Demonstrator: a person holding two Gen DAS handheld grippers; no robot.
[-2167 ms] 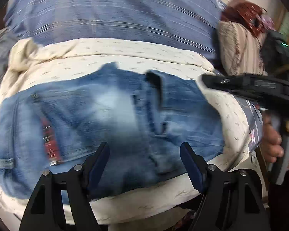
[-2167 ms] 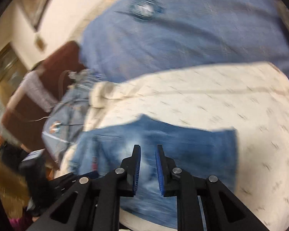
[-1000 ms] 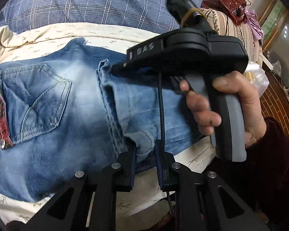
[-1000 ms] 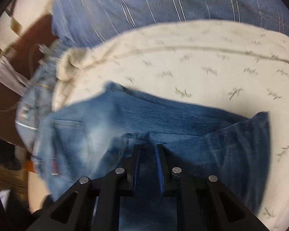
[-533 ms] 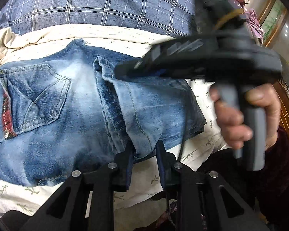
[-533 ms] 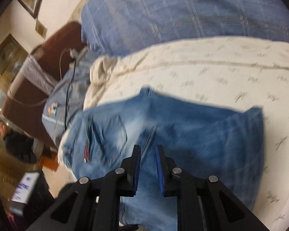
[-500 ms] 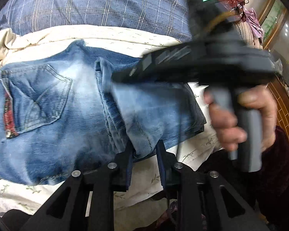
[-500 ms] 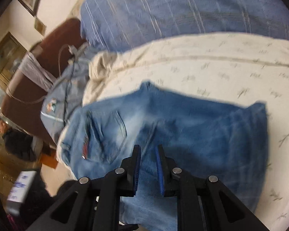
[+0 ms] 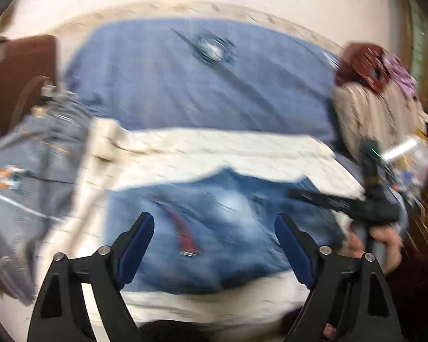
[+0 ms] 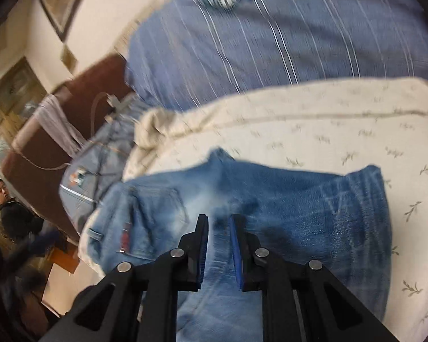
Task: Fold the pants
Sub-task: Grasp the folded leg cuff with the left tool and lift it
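Observation:
Folded blue jeans point(image 9: 228, 228) lie on a cream patterned sheet point(image 9: 214, 148), back pocket and red tag up. My left gripper point(image 9: 214, 245) is open and empty, raised above the jeans' near edge. The right gripper shows in the left wrist view point(image 9: 299, 193), held in a hand over the jeans' right end. In the right wrist view the jeans point(image 10: 285, 199) fill the lower middle. My right gripper point(image 10: 217, 245) has its jaws nearly together, with nothing seen between them, above the jeans.
A blue striped quilt point(image 9: 199, 85) lies behind the sheet. A grey-blue garment point(image 9: 22, 171) and brown furniture point(image 10: 42, 148) are at the left. Bags point(image 9: 376, 91) are piled at the right. A person point(image 10: 11, 211) stands at far left.
My left gripper has let go of the jeans' folded edge, opened wide and pulled back. The right gripper has moved off to the right end.

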